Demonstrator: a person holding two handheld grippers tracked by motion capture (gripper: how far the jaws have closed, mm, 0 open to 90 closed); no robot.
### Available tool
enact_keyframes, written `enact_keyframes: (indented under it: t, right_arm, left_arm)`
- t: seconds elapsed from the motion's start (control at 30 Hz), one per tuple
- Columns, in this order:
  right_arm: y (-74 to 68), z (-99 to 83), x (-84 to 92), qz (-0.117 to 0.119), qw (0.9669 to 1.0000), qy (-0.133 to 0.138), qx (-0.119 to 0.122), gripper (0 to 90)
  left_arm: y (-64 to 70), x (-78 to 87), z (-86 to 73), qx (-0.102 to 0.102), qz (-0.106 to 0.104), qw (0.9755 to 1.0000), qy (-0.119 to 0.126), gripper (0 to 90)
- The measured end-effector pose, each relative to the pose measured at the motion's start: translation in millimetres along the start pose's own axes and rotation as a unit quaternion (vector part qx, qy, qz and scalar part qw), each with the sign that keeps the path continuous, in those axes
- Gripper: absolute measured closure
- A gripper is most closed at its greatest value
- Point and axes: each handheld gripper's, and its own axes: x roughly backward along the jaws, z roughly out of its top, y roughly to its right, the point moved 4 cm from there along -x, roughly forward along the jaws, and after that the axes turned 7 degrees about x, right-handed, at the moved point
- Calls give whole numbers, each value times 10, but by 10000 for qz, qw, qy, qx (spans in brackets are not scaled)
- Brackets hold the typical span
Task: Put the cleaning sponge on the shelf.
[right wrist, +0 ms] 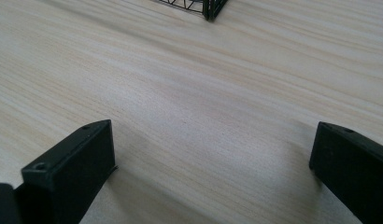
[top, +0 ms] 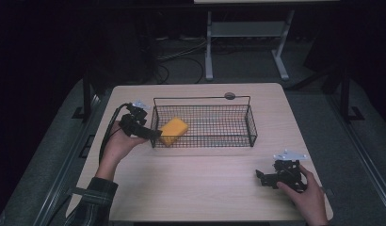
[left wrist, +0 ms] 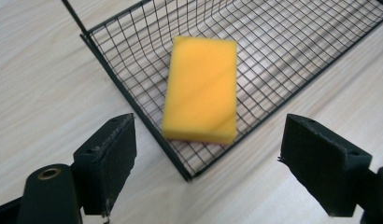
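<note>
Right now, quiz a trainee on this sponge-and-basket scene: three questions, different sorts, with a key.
1. True or false: the yellow sponge lies inside the wire basket.
2. Which claw is nearer the sponge? A) left claw B) right claw
3. Fill in: the right claw's jaws stand ____ over the bare table.

Key: 1 true; 2 A; 3 open.

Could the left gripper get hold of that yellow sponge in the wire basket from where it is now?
Probably yes. The left gripper is open and sits just outside the basket corner, aimed at the sponge. The basket is open on top, so it would likely need to go over the wire rim rather than straight in.
</note>
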Motion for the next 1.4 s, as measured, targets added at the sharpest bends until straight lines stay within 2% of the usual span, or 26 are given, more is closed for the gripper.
enact_keyframes:
  t: [0.23,0.33,0.37,0.4,0.73,1.0,1.1,1.13,1.2,1.37,1.4]
  right_arm:
    - [1,0,0,0,10000,0,7,0]
    - [-1,0,0,3,10000,3,-5,0]
    - [0,0,0,0,10000,1,1,0]
    - [0,0,0,0,10000,1,1,0]
    - [0,0,0,0,10000,-1,-1,0]
    - [0,0,0,1,10000,-1,1,0]
    - [1,0,0,1,10000,1,4,0]
    - [0,0,0,1,10000,1,2,0]
    - [0,0,0,2,10000,0,1,0]
    - [0,0,0,2,10000,0,3,0]
    - [-1,0,1,3,10000,-4,-8,0]
  left_arm:
    - [8,126,-231,-55,64,9999,149,176]
    - [8,155,-343,-16,94,9997,210,176]
    - [10,169,-418,-31,121,9996,252,176]
    - [10,169,-418,-31,121,9996,252,176]
    - [64,207,-791,-19,191,9988,445,176]
    - [96,226,-1099,54,261,9972,692,175]
    - [101,214,-1163,76,260,9970,722,175]
    - [106,190,-1232,119,260,9971,706,175]
    - [106,174,-1266,110,259,9972,692,174]
    - [108,56,-1481,158,315,9987,360,174]
    - [110,49,-1493,159,316,9987,354,175]
